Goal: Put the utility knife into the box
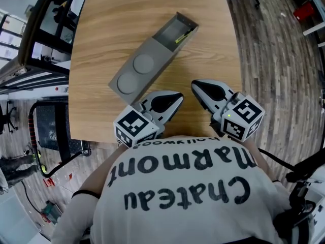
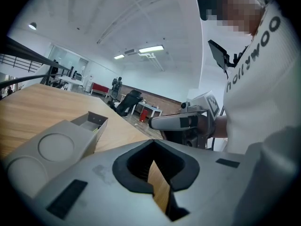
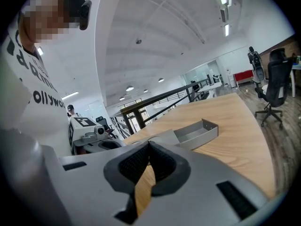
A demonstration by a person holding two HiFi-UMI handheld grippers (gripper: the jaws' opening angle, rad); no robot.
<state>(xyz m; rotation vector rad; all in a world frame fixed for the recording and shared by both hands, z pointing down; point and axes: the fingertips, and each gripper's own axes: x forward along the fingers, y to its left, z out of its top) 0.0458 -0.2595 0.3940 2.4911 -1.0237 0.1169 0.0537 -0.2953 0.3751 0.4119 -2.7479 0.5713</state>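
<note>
A long grey box (image 1: 152, 55) lies slantwise on the wooden table (image 1: 101, 14). A lid with two round dents (image 1: 134, 72) covers its near half. In the open far end lies a thin yellow-green object (image 1: 184, 36), apparently the utility knife. My left gripper (image 1: 177, 98) rests near the table's front edge, just short of the box's near end, jaws shut and empty. My right gripper (image 1: 195, 85) sits beside it on the right, also shut on nothing. The left gripper view shows the box (image 2: 61, 145) to the left; the right gripper view shows its open end (image 3: 197, 131) ahead.
The table's front edge runs just under both grippers, against the person's white shirt (image 1: 177, 187). Wood floor (image 1: 274, 44) lies right of the table, with office chairs (image 3: 275, 79) beyond. A railing (image 1: 45, 29) and stairwell lie to the left.
</note>
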